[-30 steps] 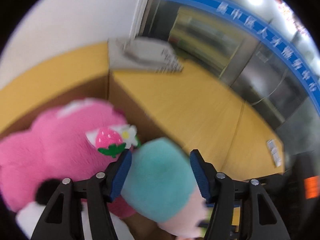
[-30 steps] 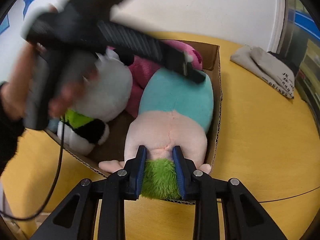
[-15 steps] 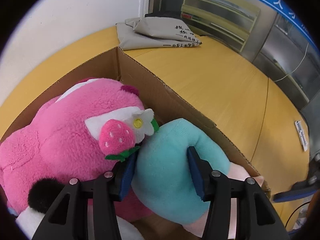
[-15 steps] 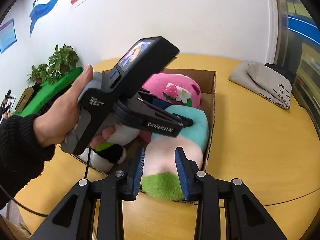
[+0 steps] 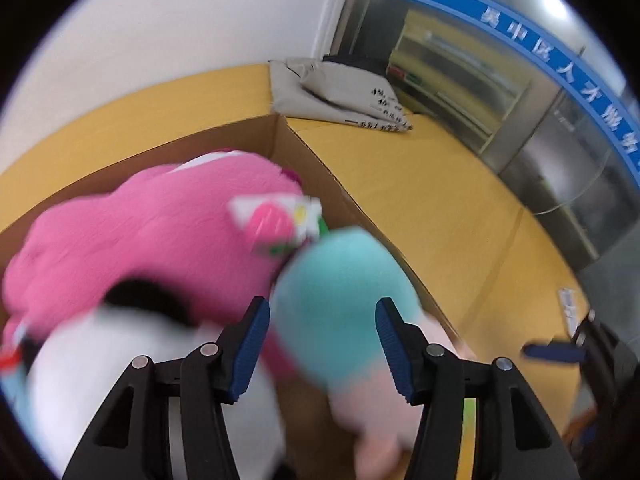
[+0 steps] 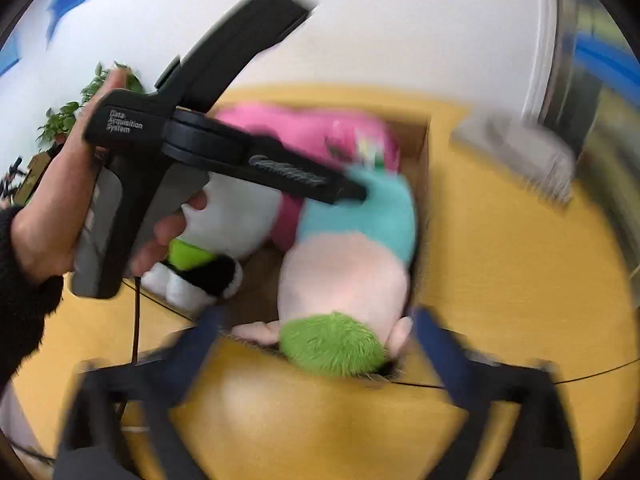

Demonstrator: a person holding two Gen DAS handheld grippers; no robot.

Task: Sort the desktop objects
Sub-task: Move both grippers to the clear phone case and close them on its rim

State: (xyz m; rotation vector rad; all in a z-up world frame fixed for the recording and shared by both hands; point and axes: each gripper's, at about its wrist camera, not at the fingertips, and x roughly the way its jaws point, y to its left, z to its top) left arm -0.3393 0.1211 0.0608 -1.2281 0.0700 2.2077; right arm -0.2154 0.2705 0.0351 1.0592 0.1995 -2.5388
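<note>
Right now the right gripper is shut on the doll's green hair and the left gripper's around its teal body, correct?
Not quite. The right wrist view shows the right gripper open, its jaws wide of the green hair. The left gripper is around the teal body.

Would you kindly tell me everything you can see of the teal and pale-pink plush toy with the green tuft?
The plush toy looks soft and fuzzy: teal at one end, pale pink in the middle, a shaggy green tuft over the cardboard box rim. It lies lengthwise along the box's right wall, against the pink plush. The left gripper straddles its teal end; the right gripper is open around the tuft.
</note>
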